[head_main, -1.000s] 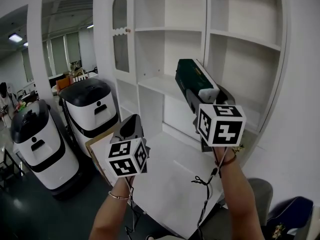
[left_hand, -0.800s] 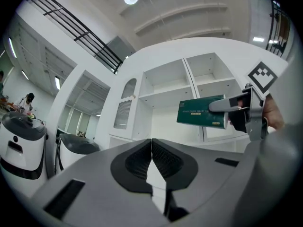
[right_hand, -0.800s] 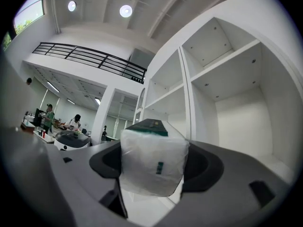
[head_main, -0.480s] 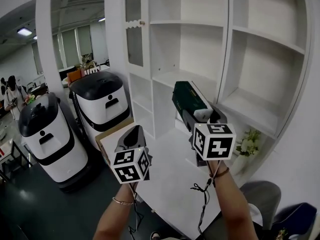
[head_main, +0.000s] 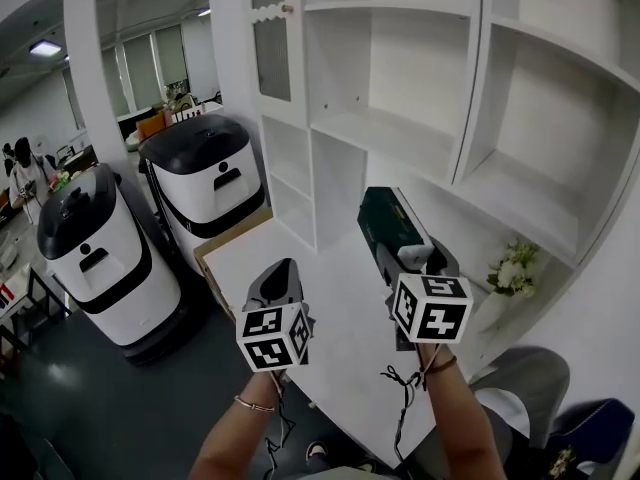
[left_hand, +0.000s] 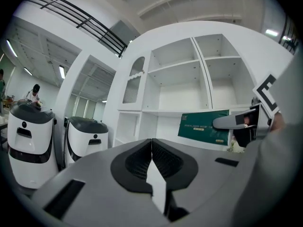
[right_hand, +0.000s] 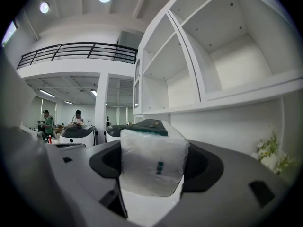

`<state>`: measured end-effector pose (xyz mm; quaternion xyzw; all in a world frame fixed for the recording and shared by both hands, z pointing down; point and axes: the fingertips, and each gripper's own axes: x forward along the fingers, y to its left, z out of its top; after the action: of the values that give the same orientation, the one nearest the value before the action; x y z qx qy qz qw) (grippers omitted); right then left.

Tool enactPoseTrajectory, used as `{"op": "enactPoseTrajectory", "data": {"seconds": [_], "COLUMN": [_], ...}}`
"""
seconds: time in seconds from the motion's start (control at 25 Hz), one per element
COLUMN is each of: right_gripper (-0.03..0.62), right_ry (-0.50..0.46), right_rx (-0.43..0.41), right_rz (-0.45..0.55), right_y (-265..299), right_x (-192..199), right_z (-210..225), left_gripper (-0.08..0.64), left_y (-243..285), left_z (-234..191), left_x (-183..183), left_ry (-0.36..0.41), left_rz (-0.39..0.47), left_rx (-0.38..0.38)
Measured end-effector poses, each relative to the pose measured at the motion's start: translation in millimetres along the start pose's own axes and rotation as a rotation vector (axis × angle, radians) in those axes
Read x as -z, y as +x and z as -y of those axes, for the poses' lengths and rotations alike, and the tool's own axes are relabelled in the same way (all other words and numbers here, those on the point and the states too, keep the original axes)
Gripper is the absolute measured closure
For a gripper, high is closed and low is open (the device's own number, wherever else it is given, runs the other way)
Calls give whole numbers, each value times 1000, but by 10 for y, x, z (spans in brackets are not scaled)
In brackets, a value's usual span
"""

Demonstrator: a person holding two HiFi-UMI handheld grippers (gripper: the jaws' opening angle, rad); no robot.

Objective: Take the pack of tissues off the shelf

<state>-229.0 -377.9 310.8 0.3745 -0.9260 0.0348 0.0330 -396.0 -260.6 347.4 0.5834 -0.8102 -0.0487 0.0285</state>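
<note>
White open-shelved cabinet (head_main: 390,128), right gripper (head_main: 405,253) clamped on soft rectangular green-and-white tissue pack (head_main: 384,216), left gripper (head_main: 279,276) jaws together.

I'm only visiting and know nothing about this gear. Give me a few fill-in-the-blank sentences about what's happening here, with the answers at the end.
The pack of tissues is held in the jaws of the ____ gripper. The left gripper has its jaws ____, with nothing between them. The pack's top side is dark ____. Left of the shelf unit stand ____ white machines with black tops.
Missing words: right; shut; green; two.
</note>
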Motion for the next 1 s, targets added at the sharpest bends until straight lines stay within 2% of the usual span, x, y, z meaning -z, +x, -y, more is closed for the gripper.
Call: {"op": "enactPoseTrajectory", "data": {"seconds": [0.24, 0.52, 0.76, 1.0], "right_gripper": [249, 249, 249, 247], "right_ry": [58, 70, 79, 96], "right_rx": [60, 191, 244, 263], "right_rz": [-91, -143, -151, -153], "right_y": [-89, -288, -530, -624], "right_x": [656, 1275, 1484, 1537], "right_z": [228, 630, 803, 889], "left_gripper": [541, 541, 541, 541], "left_y": [40, 75, 125, 194], "left_z": [284, 599, 737, 823], "left_x": [616, 984, 1271, 1323], "left_ry": [-3, -5, -24, -31], "left_rz": [-103, -147, -197, -201], "left_rx": [59, 136, 169, 189]}}
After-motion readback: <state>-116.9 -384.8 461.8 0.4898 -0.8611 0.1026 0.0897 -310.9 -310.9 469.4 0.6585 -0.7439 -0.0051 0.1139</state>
